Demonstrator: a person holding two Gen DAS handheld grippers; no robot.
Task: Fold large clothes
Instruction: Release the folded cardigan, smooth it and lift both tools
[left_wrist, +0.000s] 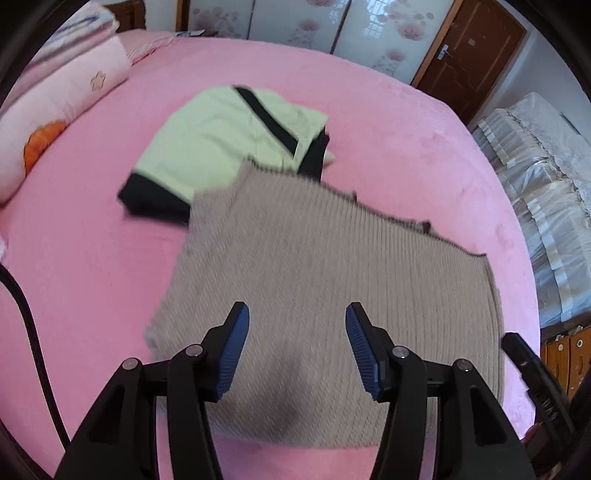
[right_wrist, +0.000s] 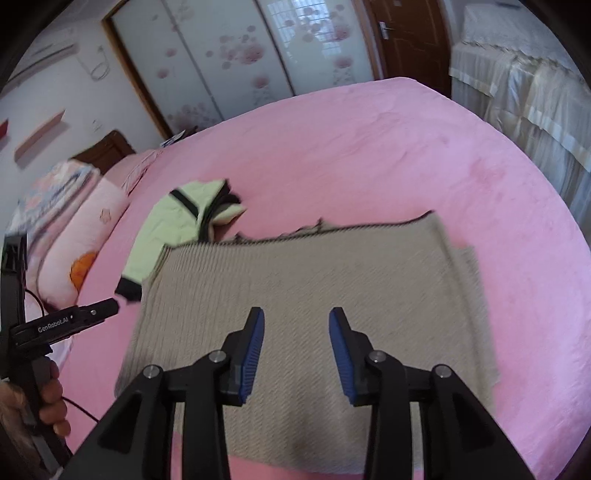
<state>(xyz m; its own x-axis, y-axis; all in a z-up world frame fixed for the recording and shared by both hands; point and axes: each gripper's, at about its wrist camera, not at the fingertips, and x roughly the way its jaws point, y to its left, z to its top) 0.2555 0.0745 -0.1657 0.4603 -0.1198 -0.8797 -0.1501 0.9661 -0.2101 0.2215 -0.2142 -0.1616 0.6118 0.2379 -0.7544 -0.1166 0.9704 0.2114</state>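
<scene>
I have both grippers hanging above the pink bed (left_wrist: 388, 122) with nothing between their blue pads. My left gripper (left_wrist: 297, 317) stands with its jaws parted about halfway, empty, pointing down over the beige ribbed sweater (left_wrist: 325, 258), which lies folded flat on the sheet in front of me. My right gripper (right_wrist: 296, 321) is parted a little less, also empty, over the same sweater. From the right wrist view I see the left gripper's body at the picture's left edge, gripped by a hand (right_wrist: 51, 398). Beyond the sweater, touching its far corner, lies a folded pale green garment with black trim (left_wrist: 221, 136). A pink bolster (left_wrist: 62, 110) lies along the bed's left side.
</scene>
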